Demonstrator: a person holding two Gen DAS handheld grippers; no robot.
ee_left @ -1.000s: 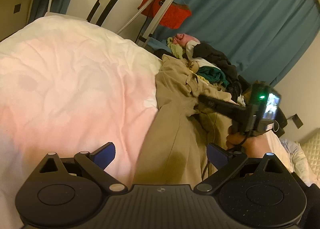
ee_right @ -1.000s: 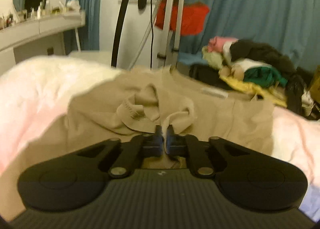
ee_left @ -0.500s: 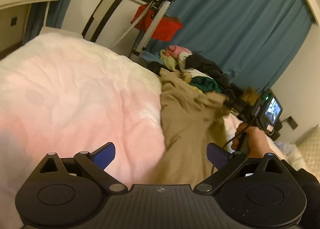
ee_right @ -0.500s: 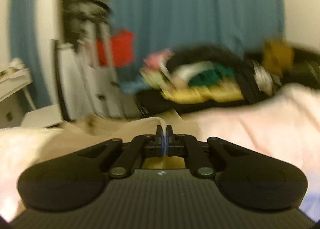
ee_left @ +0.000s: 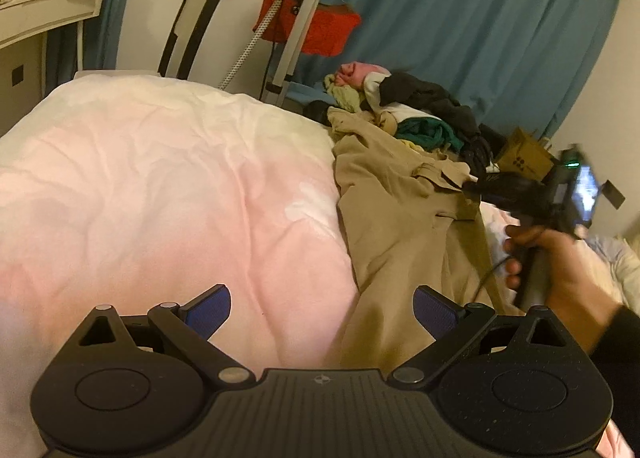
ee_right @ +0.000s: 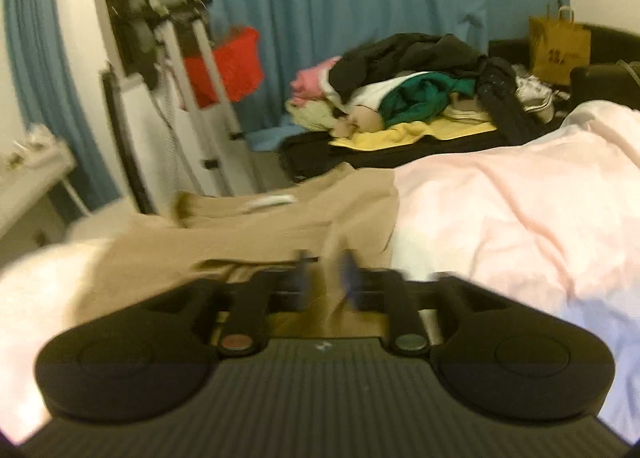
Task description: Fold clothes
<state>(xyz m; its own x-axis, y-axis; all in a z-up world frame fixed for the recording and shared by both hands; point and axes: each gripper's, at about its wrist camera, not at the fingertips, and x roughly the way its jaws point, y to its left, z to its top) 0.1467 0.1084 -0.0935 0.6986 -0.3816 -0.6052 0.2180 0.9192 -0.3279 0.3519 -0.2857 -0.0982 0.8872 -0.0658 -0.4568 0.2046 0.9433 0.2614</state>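
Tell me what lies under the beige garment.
The beige garment lies on the pink-white duvet. Whatever sits under its middle is covered.

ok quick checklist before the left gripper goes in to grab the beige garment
1. Left gripper open: ok.
2. Left gripper empty: ok.
3. Beige garment ahead of it, uncovered: ok.
4. Right gripper gripping the garment: cannot tell, blurred, fingers slightly apart.
5. Garment lying flat: not ok, bunched on the pink duvet.
6. Clothes pile clear of the garment: cannot tell.
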